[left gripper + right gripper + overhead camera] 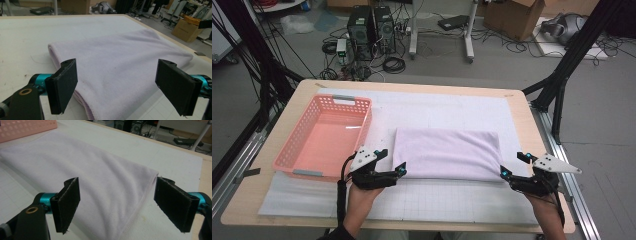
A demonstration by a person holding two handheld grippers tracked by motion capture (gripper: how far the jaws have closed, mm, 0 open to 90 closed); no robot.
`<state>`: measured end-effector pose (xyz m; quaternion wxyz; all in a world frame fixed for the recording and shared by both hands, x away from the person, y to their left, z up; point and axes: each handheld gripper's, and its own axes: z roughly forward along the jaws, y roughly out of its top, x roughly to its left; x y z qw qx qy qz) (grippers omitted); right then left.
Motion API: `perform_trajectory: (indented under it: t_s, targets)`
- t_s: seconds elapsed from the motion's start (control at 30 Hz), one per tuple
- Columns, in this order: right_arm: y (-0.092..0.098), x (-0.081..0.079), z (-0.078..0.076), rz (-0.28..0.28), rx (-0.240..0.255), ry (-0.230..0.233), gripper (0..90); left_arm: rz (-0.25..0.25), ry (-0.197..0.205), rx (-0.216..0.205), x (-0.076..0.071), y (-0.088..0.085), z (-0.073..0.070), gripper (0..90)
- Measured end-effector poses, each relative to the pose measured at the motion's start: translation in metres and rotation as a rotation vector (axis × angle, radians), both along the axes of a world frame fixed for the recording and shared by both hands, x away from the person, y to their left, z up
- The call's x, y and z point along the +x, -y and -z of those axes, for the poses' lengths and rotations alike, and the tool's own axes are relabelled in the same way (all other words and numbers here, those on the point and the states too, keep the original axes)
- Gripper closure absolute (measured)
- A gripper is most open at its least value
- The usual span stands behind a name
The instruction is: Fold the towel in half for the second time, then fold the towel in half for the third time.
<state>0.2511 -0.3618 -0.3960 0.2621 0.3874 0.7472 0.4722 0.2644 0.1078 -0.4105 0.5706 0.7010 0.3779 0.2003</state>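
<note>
- Writing/labels: no legible text on towel, basket or grippers; mat shows a faint printed grid, no numerals readable.
- Folded towel (446,152): pale lilac, lies flat on white grid mat (452,200), approx. mid-table, long side running L–R. Folded edge faces the left gripper; stitched hem at the right end.
- Left gripper (398,171): jaws wide apart, nothing between pads, no contact w/ cloth. Sits just off the towel's near-left corner. In the left gripper view, towel spans the gap beyond the jaws.
- Right gripper (504,173): jaws likewise wide apart, holding nothing. Sits just off the near-right corner; in the right gripper view, hemmed corner lies between and beyond the pads, not pinched.
- Pink basket (297,150): perforated plastic, left of towel, narrow gap between its right wall and the towel's left end. Interior holds nothing.
- Edges/clearance: table (522,107) has a wooden border exposed round the mat. Open mat strip in front of towel, between both hands; wider open mat behind towel to the far edge. Right of towel: short mat margin, then table edge and metal rail (562,160).
</note>
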Motion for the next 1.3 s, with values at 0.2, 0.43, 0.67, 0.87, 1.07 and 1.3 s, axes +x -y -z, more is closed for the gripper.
perform_trajectory:
  t_s: [0.2,0.43,0.67,0.87,1.07,1.3]
  targets:
    - [0.003,0.001,0.005,0.018,0.017,-0.016,19.0,-0.010,-0.041,0.013,0.000,0.004,-0.005,18.4]
    - [0.001,0.002,0.005,0.013,0.018,-0.016,19.1,-0.015,-0.073,0.010,0.000,0.005,-0.006,18.3]
    - [-0.002,0.006,0.007,0.003,0.022,-0.030,19.0,-0.013,-0.099,0.044,-0.002,0.008,0.000,18.3]
    - [-0.006,0.014,0.008,-0.021,0.026,-0.048,19.0,-0.018,-0.148,0.088,0.001,0.012,0.012,18.4]
    - [-0.013,0.024,0.007,-0.032,0.032,-0.057,18.9,-0.025,-0.186,0.114,0.009,0.012,0.022,18.5]
    - [-0.038,0.052,0.005,-0.102,0.030,-0.100,19.0,-0.052,-0.240,0.129,0.019,0.011,0.033,21.3]
